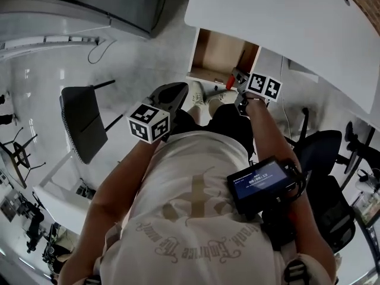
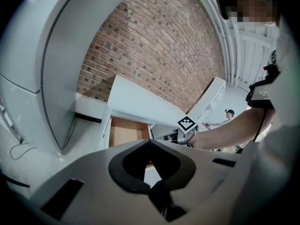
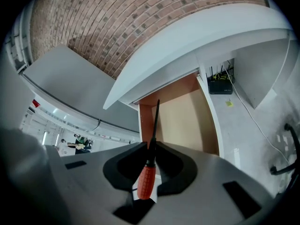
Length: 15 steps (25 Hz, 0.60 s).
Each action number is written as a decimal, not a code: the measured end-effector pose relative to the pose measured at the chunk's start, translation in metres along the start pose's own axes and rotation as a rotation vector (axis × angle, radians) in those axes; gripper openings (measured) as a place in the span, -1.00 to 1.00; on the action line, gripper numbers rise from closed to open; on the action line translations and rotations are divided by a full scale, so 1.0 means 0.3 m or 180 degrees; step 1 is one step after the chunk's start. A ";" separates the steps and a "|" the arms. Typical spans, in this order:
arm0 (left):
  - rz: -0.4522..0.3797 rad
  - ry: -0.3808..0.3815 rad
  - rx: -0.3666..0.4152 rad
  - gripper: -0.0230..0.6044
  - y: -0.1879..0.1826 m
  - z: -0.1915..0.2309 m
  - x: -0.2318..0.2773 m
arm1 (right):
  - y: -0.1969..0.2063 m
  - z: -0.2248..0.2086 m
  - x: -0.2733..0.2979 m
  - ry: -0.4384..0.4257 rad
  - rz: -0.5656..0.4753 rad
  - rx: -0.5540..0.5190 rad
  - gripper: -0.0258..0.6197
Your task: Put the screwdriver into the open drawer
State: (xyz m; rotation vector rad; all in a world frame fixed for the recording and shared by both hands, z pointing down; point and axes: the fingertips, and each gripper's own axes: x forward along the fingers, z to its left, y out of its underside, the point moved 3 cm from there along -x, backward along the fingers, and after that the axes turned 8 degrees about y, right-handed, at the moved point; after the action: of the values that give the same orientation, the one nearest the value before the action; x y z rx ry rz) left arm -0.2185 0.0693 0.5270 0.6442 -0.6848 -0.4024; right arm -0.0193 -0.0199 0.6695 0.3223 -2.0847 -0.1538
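Observation:
The open drawer (image 1: 215, 51) shows its bare wooden inside under the white desk (image 1: 285, 22), just beyond my feet. My right gripper (image 1: 233, 82) hangs right in front of it, shut on the screwdriver (image 1: 228, 84). In the right gripper view the orange handle (image 3: 146, 182) sits between the jaws (image 3: 151, 146), and the black shaft points up over the drawer (image 3: 185, 121). My left gripper (image 1: 177, 92) is lower left of the drawer, shut with nothing in it. In the left gripper view its tips (image 2: 150, 142) meet, with the drawer (image 2: 125, 132) beyond them.
A black office chair (image 1: 323, 177) stands at the right. A dark folding chair (image 1: 83, 120) stands at the left, with a cable (image 1: 98, 52) on the floor behind it. A router (image 3: 219, 84) and cables sit under the desk right of the drawer. A brick wall (image 3: 140, 27) rises behind.

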 end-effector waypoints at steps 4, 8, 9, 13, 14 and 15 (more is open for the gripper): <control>0.0042 -0.0037 -0.0057 -0.86 0.033 0.031 0.016 | -0.014 -0.011 0.072 -0.0005 0.0026 0.0006 -0.71; 0.0075 -0.0054 -0.0165 -0.86 0.074 0.048 0.045 | -0.013 -0.035 0.136 0.0031 0.0107 0.0036 -0.71; 0.0088 -0.0053 -0.0195 -0.86 0.085 0.044 0.052 | -0.012 -0.044 0.145 0.0046 0.0129 0.0041 -0.71; 0.0104 -0.0055 -0.0272 -0.86 0.119 0.041 0.078 | -0.021 -0.060 0.183 0.0046 0.0159 0.0043 -0.71; 0.0102 -0.0055 -0.0290 -0.86 0.127 0.040 0.085 | -0.022 -0.065 0.192 0.0042 0.0166 0.0045 -0.71; 0.0100 -0.0055 -0.0309 -0.86 0.136 0.038 0.093 | -0.022 -0.071 0.201 0.0040 0.0176 0.0043 -0.71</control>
State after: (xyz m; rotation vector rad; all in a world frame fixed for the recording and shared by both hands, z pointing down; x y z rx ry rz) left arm -0.2010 0.0796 0.5735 0.5382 -0.6868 -0.4100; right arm -0.0289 -0.0431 0.7285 0.2727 -2.0807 -0.1045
